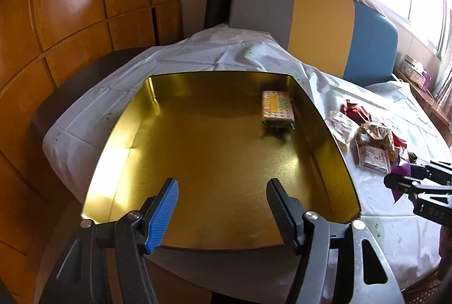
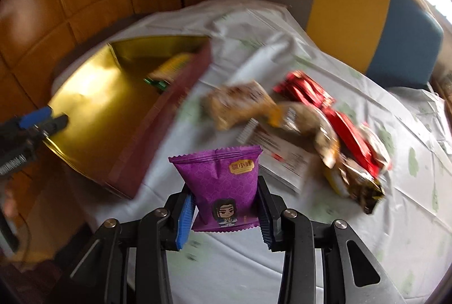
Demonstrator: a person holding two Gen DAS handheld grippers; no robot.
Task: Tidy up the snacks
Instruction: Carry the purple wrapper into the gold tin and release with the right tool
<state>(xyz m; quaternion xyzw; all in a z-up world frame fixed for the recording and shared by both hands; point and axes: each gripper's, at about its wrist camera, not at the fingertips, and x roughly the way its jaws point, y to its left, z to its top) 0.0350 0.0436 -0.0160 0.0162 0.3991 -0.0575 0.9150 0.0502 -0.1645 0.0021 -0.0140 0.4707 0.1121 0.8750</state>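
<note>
Holding the purple packet (image 2: 224, 188) in my right gripper (image 2: 224, 215) above the table (image 2: 282, 261); left gripper (image 1: 223, 208) wide, empty. One cracker pack (image 1: 277, 107) lies in the gold tin (image 1: 118, 134); the snack pile (image 2: 296, 117) remains, so I judge it barely begun.

Purple snack packet (image 2: 223, 185): upright, cartoon figure on front, pinched between the right gripper's fingers (image 2: 185, 215).
Gold tin (image 1: 325, 134): open, holding one cracker pack (image 1: 276, 109) at its far right.
Loose snacks (image 2: 305, 117): red and tan wrappers heaped on the table.

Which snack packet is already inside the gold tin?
The green-and-yellow cracker packet, alone in the gold tin; the purple packet is in the right gripper.
</note>
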